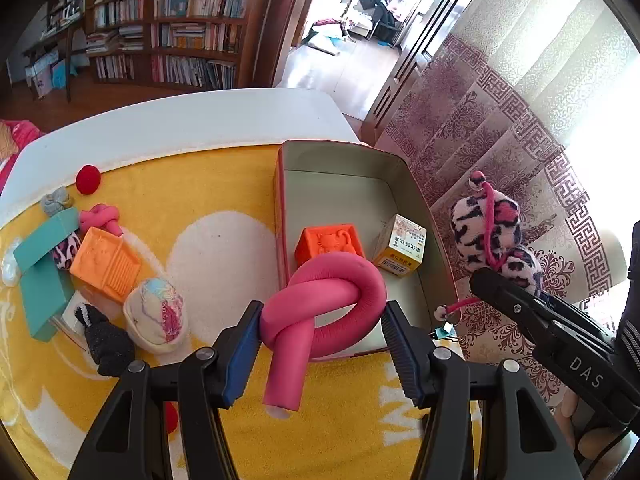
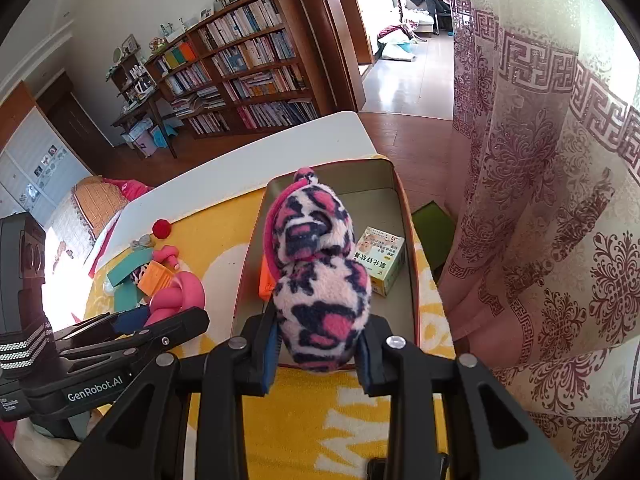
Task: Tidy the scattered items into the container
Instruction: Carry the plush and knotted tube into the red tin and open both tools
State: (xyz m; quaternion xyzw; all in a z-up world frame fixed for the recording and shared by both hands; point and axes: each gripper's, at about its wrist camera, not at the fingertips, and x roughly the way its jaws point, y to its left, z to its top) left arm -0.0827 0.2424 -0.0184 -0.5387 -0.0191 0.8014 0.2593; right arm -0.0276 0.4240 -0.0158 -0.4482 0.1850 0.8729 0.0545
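- The left hand-held gripper (image 1: pixel 320 336) is grasping a knotted pink foam tube (image 1: pixel 320 304) between its fingers, just above the near edge of the tin container (image 1: pixel 404 176).
- The right hand-held gripper (image 2: pixel 316 344) is clenching a pink leopard-print plush (image 2: pixel 320 276), hanging over the container's near end.
- Ahead inside the container are lying an orange block (image 1: pixel 328 244) and a small medicine box (image 1: pixel 400 248).
- Left of the left hand-held gripper, scattered items are waiting on the yellow towel (image 1: pixel 224 184) covering the surface (image 1: pixel 180 124).
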